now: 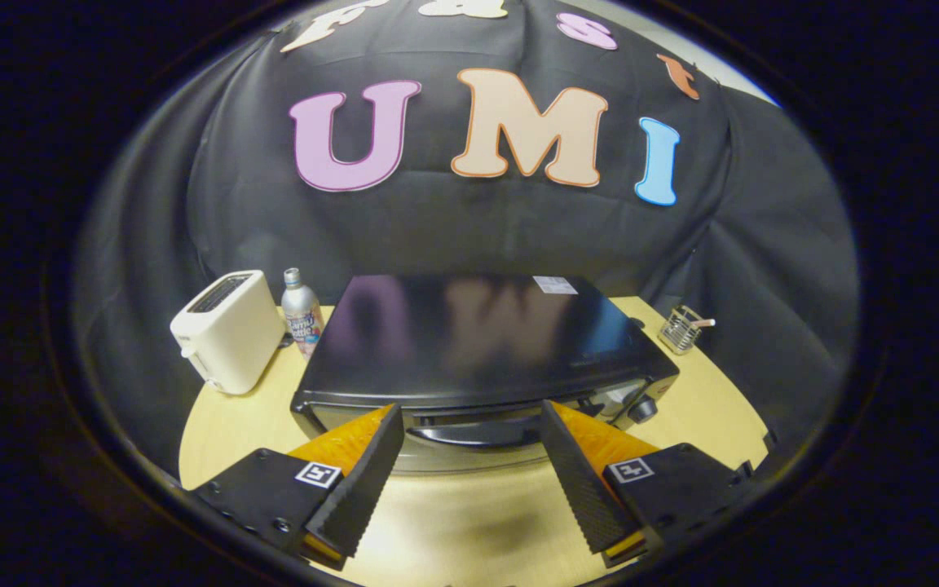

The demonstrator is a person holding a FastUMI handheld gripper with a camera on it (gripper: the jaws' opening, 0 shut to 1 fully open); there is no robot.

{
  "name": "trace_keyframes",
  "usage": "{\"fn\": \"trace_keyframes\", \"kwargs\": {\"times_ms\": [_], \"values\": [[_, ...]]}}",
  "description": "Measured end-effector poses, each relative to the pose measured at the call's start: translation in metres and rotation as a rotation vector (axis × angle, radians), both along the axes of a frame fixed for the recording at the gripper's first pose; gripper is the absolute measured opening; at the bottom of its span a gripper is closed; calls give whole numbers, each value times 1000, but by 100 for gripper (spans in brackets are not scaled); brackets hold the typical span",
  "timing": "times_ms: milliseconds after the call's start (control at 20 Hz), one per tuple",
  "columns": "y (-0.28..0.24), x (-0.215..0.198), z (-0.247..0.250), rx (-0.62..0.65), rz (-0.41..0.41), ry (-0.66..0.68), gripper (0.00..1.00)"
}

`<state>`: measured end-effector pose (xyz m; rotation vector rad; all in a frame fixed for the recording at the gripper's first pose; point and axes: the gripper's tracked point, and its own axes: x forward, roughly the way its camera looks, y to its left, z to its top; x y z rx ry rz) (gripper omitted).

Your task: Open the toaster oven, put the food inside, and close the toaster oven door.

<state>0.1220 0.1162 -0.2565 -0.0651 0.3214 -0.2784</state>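
The toaster oven [486, 350] stands near the middle of the round wooden worktop [706, 408], its door closed with the handle [478, 432] across the front and control knobs [642, 410] at its right end. The gripper [469, 420] is held wide open with nothing between its fingers, poised just in front of the door with the handle in the gap. Toward the worktop's back left edge stand a cream slot toaster [229, 330] and a bottle [301, 313] just beside it; a small wire holder [680, 328] sits near the back right edge.
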Motion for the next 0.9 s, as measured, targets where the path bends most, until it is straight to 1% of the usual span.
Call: {"fn": "trace_keyframes", "kwargs": {"times_ms": [100, 200, 300, 500, 700, 900], "values": [[6, 3, 11, 18, 19, -14, 100], [7, 3, 31, -5, 36, -27, 100], [12, 2, 54, -20, 77, -44, 100], [16, -2, 105, 34, 135, -158, 100], [-14, -19, 135, 42, 106, -208, 100], [-40, -33, 159, 38, 105, -249, 100]]}}
